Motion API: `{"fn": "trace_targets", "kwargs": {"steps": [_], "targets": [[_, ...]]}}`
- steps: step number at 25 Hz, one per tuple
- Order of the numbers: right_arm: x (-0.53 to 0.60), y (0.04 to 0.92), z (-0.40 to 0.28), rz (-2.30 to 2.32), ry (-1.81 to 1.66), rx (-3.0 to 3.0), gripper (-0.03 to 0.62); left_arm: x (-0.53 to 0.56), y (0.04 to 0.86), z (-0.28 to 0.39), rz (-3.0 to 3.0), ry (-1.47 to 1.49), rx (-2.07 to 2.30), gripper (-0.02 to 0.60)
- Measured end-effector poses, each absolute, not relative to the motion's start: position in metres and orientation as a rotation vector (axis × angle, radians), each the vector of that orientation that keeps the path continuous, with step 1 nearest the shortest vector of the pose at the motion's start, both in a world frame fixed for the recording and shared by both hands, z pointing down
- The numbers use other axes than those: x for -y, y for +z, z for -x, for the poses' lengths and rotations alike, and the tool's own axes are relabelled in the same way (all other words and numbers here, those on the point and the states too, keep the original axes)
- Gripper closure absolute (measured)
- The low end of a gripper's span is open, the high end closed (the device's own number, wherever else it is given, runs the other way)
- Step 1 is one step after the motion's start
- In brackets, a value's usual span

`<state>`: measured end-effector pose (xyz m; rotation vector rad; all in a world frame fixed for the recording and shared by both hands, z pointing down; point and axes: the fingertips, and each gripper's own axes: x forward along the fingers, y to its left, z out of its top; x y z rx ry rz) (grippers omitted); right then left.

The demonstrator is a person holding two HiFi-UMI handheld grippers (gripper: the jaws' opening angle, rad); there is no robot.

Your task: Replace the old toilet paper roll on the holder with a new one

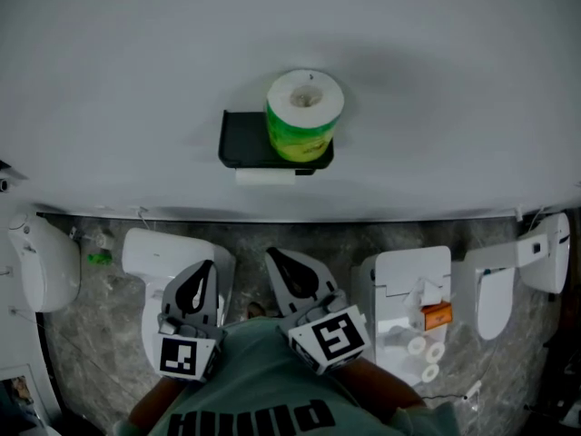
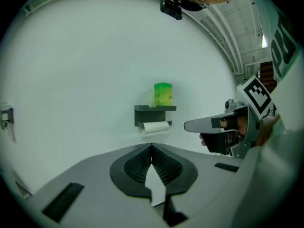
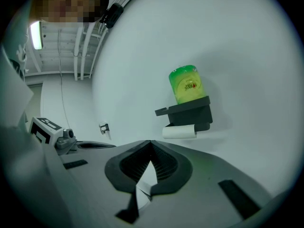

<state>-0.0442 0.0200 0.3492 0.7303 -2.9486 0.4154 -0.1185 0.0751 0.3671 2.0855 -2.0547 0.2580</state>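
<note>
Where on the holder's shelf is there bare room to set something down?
The shelf is bare on its left half, beside the green-wrapped roll. Its right half is crowded by that roll, with the old roll beneath.

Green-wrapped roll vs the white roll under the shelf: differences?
The green-wrapped roll stands upright on top of the shelf; the white roll lies level beneath it. The green-wrapped roll is fat, the white roll thin and bare. Both are paper rolls at that shelf.
</note>
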Motion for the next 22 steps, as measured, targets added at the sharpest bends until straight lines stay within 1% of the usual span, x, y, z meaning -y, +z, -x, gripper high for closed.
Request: {"fn": "trace_targets", "kwargs": {"steps": [11, 22], "targets": [[0.015, 0.356, 0.036, -0.622, 0.441, 2.979, 0.591, -0.038, 0.366, 0.104, -2.033, 0.332, 2.111, 0.577], [0.037, 0.362, 0.025, -0.54, 0.433, 3.001, 0.591, -0.018, 0.368, 0.091, -1.96, 0.333, 2.172, 0.577]]}}
